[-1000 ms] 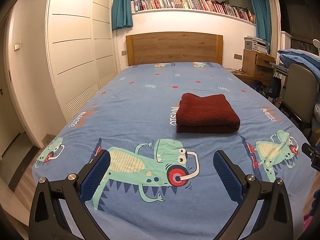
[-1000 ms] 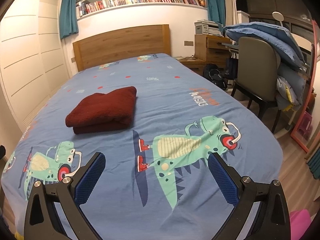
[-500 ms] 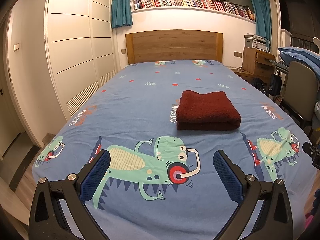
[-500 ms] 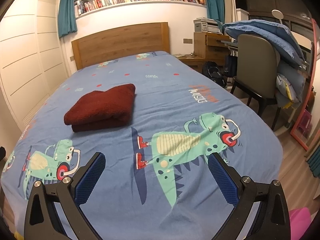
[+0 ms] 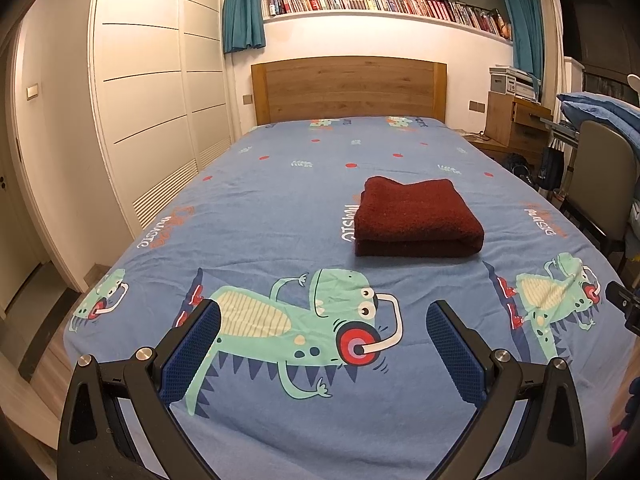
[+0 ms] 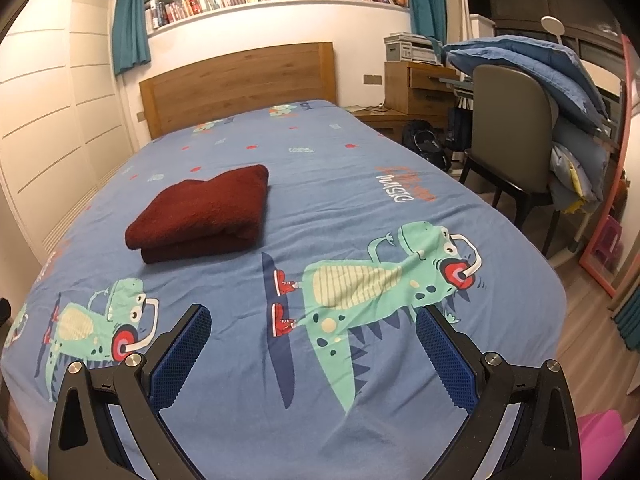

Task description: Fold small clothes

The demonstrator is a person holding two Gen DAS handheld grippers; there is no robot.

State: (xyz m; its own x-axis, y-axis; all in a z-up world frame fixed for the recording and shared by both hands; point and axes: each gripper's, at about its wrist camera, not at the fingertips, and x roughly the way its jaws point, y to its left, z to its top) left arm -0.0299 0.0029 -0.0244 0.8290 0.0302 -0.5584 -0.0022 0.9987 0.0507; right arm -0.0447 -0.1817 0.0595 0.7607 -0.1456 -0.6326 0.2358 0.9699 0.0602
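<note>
A dark red garment [image 5: 416, 216] lies folded in a neat rectangle on the blue dinosaur-print bed sheet [image 5: 280, 208], near the middle of the bed. In the right wrist view the same folded garment [image 6: 204, 212] sits left of centre. My left gripper [image 5: 323, 322] hangs open over the foot of the bed, well short of the garment, with nothing between its blue pads. My right gripper [image 6: 313, 326] is open too, over the sheet [image 6: 360, 200] near the foot and to the right of the garment.
A wooden headboard [image 5: 348, 88] closes the far end of the bed. White wardrobe doors [image 5: 152, 92] run along the left. A chair [image 6: 508, 128] piled with blue bedding [image 6: 532, 68] and a wooden desk [image 6: 416, 88] stand to the right. Pink items [image 6: 600, 436] sit on the floor.
Both grippers have drawn slightly back and up from the bed, so the folded garment sits a little higher in each view. Both stay open.
</note>
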